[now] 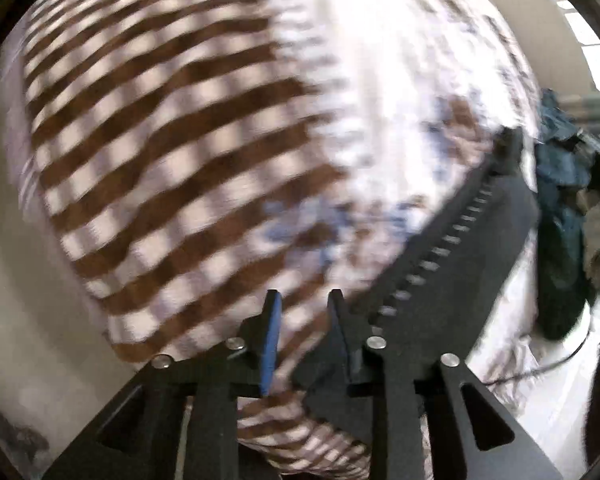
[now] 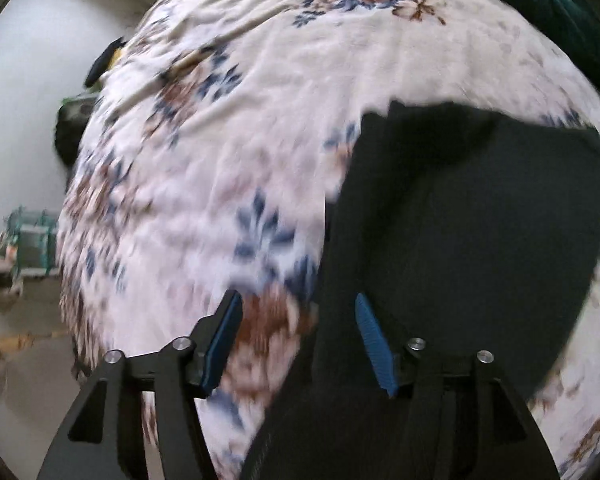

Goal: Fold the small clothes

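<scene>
Brown-and-white checked cloth (image 1: 160, 168) fills the left and centre of the left wrist view, lying on one floral sheet (image 1: 400, 80) that covers the surface. One left gripper (image 1: 304, 300) sits at the bottom centre, its two fingers a narrow gap apart with the checked fabric showing between them; blur hides whether the pads press it. One black garment with a dotted edge (image 1: 460, 248) runs diagonally at lower right, and a dark teal heap (image 1: 560, 208) lies at the right edge. Seen from the right wrist, one right gripper (image 2: 298, 308) stands with its two blue-padded fingers (image 2: 374, 340) wide apart, gripping nothing, over the left edge of the black garment (image 2: 480, 220) spread on the floral sheet (image 2: 240, 120)
</scene>
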Demonstrator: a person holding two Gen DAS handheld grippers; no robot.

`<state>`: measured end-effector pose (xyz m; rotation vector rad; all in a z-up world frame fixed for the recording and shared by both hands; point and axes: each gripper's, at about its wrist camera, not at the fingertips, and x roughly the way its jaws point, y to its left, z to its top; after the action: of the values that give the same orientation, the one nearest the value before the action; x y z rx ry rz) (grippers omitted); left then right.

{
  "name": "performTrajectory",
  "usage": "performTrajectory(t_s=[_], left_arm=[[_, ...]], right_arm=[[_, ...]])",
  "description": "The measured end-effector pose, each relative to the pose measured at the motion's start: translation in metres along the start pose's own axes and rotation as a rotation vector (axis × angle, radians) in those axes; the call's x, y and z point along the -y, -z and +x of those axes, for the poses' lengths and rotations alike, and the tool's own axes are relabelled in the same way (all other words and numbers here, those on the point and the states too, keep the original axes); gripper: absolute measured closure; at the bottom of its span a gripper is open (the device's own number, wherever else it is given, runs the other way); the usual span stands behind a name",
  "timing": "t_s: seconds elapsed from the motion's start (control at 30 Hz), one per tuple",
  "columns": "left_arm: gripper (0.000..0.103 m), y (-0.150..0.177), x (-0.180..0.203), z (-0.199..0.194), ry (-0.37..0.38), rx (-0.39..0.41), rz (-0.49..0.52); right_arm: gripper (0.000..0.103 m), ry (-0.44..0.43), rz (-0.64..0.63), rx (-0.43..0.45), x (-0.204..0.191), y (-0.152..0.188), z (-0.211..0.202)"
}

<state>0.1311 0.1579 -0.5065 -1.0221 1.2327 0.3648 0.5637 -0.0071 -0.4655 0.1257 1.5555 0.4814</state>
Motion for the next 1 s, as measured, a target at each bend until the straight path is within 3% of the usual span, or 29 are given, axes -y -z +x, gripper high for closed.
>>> performTrajectory(t_s=[0.2,0.33,0.47,0.53,0.57,0.6,0.67,0.73,1.0], left_arm=[[0.074,0.02,0.049,0.026,-0.052,-0.062,0.23],[0.074,0.031,0.07,0.045,-0.1,-0.073,0.336],[0.075,0.041,0.079,0.067,-0.166,-0.08,0.41],[0.078,0.049,0.079,0.068,-0.19,-0.069,0.431],[0.09,0.049,0.078,0.07,-0.202,-0.062,0.441],[0.097,0.048,0.075,0.068,-0.2,-0.048,0.441],[0.099,0.048,0.073,0.065,-0.19,-0.031,0.426],[0.099,0.047,0.069,0.055,-0.177,-0.013,0.407],[0.099,0.033,0.06,0.018,-0.135,0.057,0.34]], right_arm=[[0.04,-0.001,0.099,-0.12,0.044,0.096,0.0],[0.04,-0.08,0.142,-0.162,0.031,0.115,0.026],[0.041,-0.08,0.096,-0.165,-0.005,0.109,0.055],[0.051,-0.018,0.048,-0.166,-0.023,0.102,0.071],[0.078,0.006,0.037,-0.173,-0.028,0.1,0.08],[0.095,0.041,0.027,-0.195,-0.033,0.101,0.089],[0.098,0.115,0.021,-0.192,-0.038,0.101,0.095],[0.1,0.137,0.03,-0.186,-0.04,0.102,0.096],[0.101,0.124,0.042,-0.118,-0.06,0.099,0.075]])
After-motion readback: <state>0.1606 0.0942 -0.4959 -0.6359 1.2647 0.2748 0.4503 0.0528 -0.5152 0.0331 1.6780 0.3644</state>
